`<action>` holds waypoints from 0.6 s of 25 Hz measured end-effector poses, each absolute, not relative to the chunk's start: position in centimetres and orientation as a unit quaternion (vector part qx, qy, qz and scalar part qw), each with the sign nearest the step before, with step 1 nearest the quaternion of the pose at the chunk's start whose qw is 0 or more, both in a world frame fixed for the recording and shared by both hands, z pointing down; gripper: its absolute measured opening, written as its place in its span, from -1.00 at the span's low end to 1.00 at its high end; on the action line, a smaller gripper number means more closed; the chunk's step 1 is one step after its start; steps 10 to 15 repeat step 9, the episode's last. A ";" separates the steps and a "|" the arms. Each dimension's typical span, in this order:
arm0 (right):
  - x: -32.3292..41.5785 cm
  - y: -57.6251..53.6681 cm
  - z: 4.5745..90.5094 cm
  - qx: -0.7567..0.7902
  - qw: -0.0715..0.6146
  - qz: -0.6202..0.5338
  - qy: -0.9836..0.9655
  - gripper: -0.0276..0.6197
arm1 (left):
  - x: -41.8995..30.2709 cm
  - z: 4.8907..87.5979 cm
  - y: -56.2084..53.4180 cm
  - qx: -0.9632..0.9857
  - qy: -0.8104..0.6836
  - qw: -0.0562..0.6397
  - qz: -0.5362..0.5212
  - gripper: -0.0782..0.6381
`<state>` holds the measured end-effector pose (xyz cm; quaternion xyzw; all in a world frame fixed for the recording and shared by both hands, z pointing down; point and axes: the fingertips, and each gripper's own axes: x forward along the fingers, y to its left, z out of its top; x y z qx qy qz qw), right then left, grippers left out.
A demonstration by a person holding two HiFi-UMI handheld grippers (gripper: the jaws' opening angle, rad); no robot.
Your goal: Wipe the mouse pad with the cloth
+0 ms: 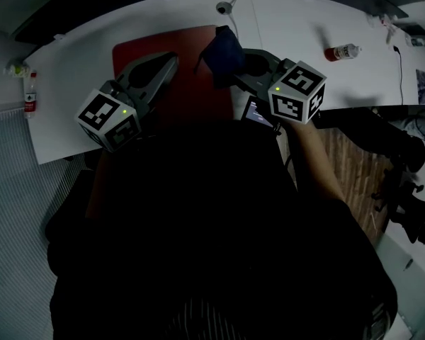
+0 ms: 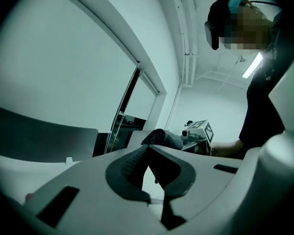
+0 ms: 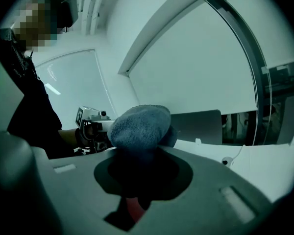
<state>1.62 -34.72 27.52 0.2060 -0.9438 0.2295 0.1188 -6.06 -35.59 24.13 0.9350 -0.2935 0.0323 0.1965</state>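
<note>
On the white table (image 1: 78, 55), head view: a dark red rectangular mouse pad (image 1: 191, 94) lies mid-table, running from the near edge toward the far edge. Its surface is plain and flat, and the person's dark torso covers its near part. The cloth (image 1: 223, 48) is dark blue and bunched into a lump. It sits over the pad's far right corner, pinched in the right gripper (image 1: 235, 71). The left gripper (image 1: 171, 62) is over the pad's left part with its tips pressed together and nothing in them.

A small bottle (image 1: 342, 51) with a red cap lies toward the far right corner; contents can't be told. Another bottle (image 1: 30, 96) with a red label stands at the left edge; its fill is unclear too.

Left gripper view: the left gripper (image 2: 146, 150) has ribbed pads meeting at the tip, with no object between them. Beyond it are the cloth (image 2: 162, 138), a rounded fuzzy lump, and the person in a dark top (image 2: 264, 106).

Right gripper view: the right gripper (image 3: 137, 155) is clamped on the cloth (image 3: 139, 126), whose blue-grey terry weave bulges above the jaws. A strip of the red mouse pad (image 3: 134, 209) shows through the gap below. A small white camera (image 3: 227, 160) with a cable sits on the table (image 3: 264, 168) to the right, well apart from the cloth.
</note>
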 end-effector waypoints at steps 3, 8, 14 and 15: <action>0.5 -34.6 27.7 0.201 0.127 0.230 -0.944 -0.73 | -6.9 24.4 -35.2 0.935 -0.292 0.200 0.031 -0.76; -1.5 -35.3 28.3 0.196 0.142 0.228 -0.943 -0.73 | -9.1 25.4 -36.0 0.929 -0.304 0.208 0.023 -0.76; -1.9 -35.4 28.5 0.195 0.145 0.228 -0.943 -0.73 | -9.6 25.7 -36.2 0.929 -0.306 0.208 0.021 -0.76; -1.9 -35.4 28.5 0.195 0.145 0.228 -0.943 -0.73 | -9.6 25.7 -36.2 0.929 -0.306 0.208 0.021 -0.76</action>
